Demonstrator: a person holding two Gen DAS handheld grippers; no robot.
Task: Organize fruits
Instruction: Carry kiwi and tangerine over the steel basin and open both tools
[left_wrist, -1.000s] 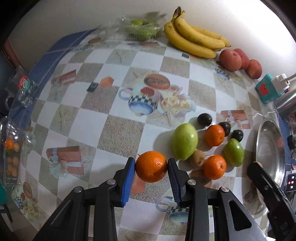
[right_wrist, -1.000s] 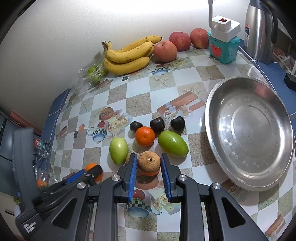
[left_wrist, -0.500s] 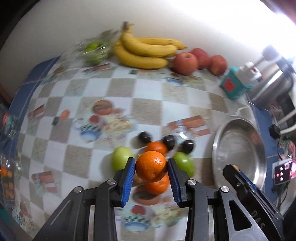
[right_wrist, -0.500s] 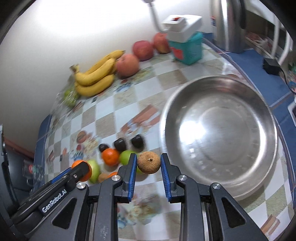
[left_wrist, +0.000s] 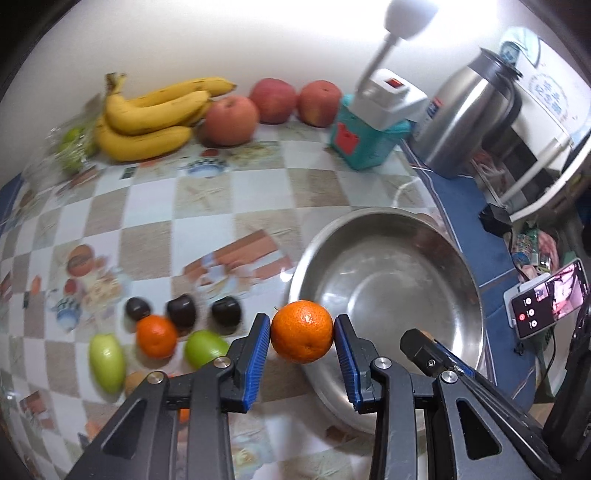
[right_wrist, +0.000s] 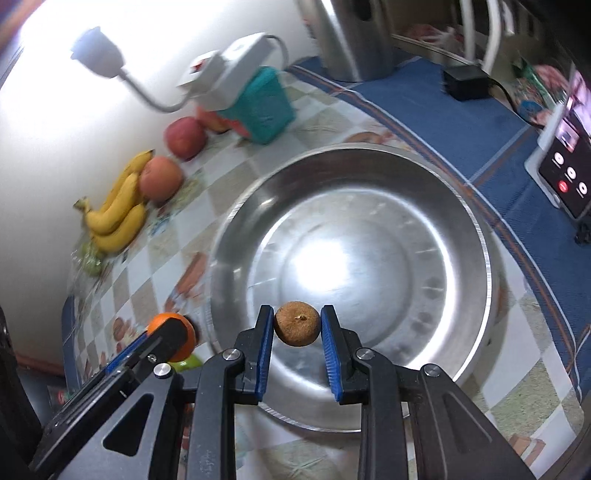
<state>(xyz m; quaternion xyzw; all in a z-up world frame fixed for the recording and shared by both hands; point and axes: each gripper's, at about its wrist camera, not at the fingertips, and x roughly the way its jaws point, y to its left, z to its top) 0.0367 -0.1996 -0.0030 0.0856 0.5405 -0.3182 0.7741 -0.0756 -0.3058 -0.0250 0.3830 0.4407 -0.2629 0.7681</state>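
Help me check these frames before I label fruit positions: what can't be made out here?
- Left wrist view: the brown fruit below the green fruits is half hidden by the left gripper and blurred.
- Left wrist view: the bagged green fruit by the bananas is smeared; no count possible.
- Right wrist view: the right gripper and its kiwi cover the near part of the steel bowl.

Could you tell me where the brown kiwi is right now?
In the right wrist view, the kiwi sits clamped in the right tongs, over the near part of the steel basin.
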